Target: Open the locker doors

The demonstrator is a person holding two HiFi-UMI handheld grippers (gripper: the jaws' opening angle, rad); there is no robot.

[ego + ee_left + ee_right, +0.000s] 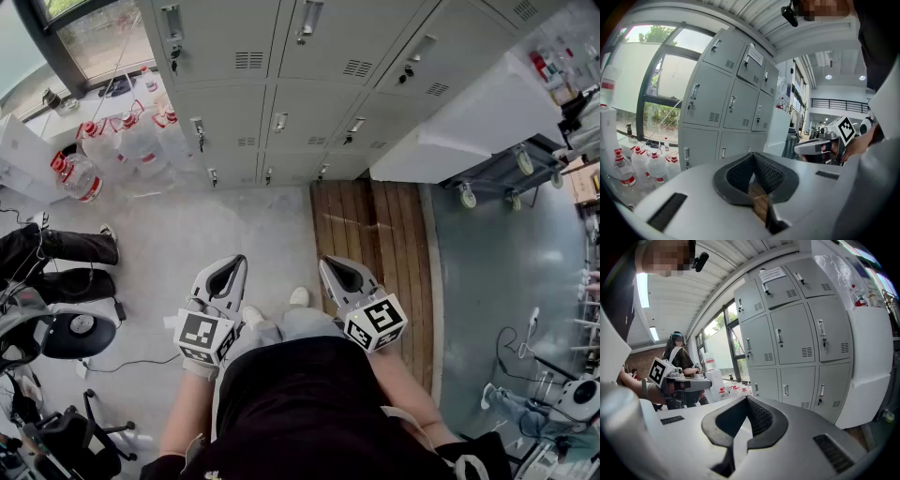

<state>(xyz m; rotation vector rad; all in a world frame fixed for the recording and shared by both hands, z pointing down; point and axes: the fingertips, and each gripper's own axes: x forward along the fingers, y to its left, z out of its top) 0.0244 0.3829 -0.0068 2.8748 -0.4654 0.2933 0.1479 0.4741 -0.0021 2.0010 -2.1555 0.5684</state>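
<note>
A bank of grey lockers (281,84) stands ahead, in three rows and three columns, every door closed, each with a small handle and lock. My left gripper (239,261) and right gripper (326,262) hang side by side at waist height, well short of the lockers, both shut with nothing between the jaws. In the left gripper view the jaws (753,155) meet at their tips and point toward the lockers (731,105). In the right gripper view the tips (746,400) are likewise pressed together, facing the lockers (797,338).
Several large water bottles (122,141) stand on the floor left of the lockers. A white cabinet (469,122) juts out on the right, with a wheeled cart (497,178) beside it. A wooden floor strip (375,244) runs ahead. A seated person's legs (56,248) and an office chair (66,337) are at left.
</note>
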